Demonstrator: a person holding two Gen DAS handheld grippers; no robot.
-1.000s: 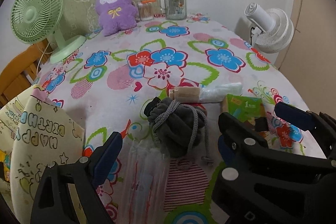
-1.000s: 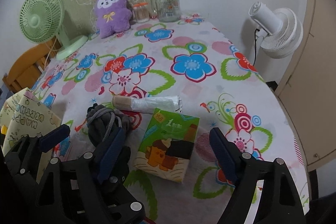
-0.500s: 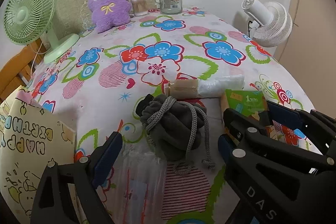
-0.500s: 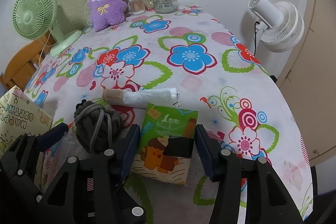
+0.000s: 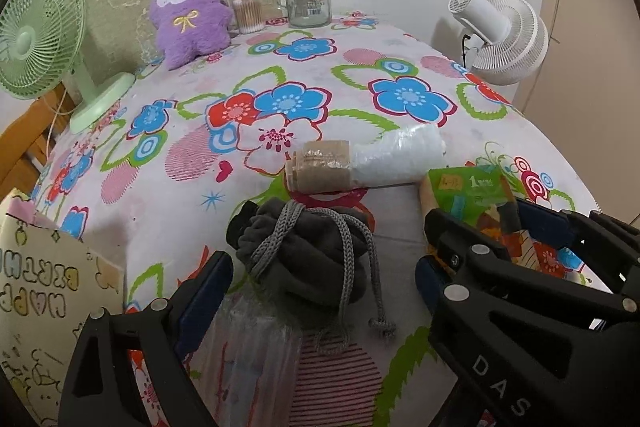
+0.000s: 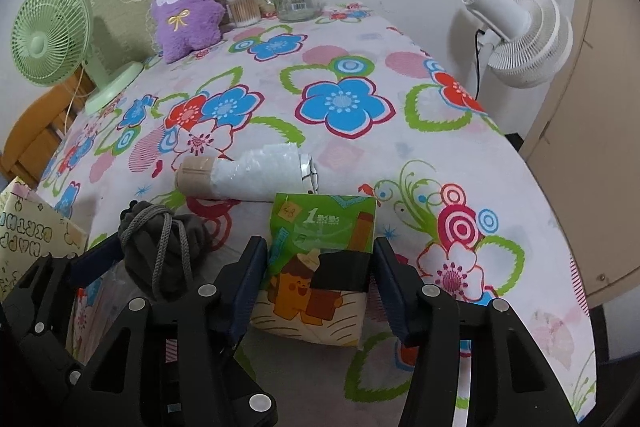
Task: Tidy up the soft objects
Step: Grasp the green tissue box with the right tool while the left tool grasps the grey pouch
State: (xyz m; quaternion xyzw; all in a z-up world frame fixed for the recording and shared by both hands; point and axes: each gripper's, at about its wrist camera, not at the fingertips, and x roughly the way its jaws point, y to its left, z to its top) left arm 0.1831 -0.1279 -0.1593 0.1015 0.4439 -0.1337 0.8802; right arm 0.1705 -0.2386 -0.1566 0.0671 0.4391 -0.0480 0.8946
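Now your right gripper [image 6: 320,267] grasps the tissue pack [image 6: 320,263] between its fingers; the left gripper [image 5: 320,275] stands released around the grey pouch [image 5: 308,259]; next lift the pack gently

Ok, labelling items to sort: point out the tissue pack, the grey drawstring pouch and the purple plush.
tissue pack [image 6: 320,239], right wrist view, green top face.
grey drawstring pouch [image 5: 316,259], left wrist view, fabric body.
purple plush [image 5: 188,23], left wrist view, belly.

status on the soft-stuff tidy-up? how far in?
Early. Nothing looks put away yet. In hand: the right tongs have just closed on the green tissue pack. Left: the grey drawstring pouch sits between the open left tongs, and the wrapped roll lies loose on the table.
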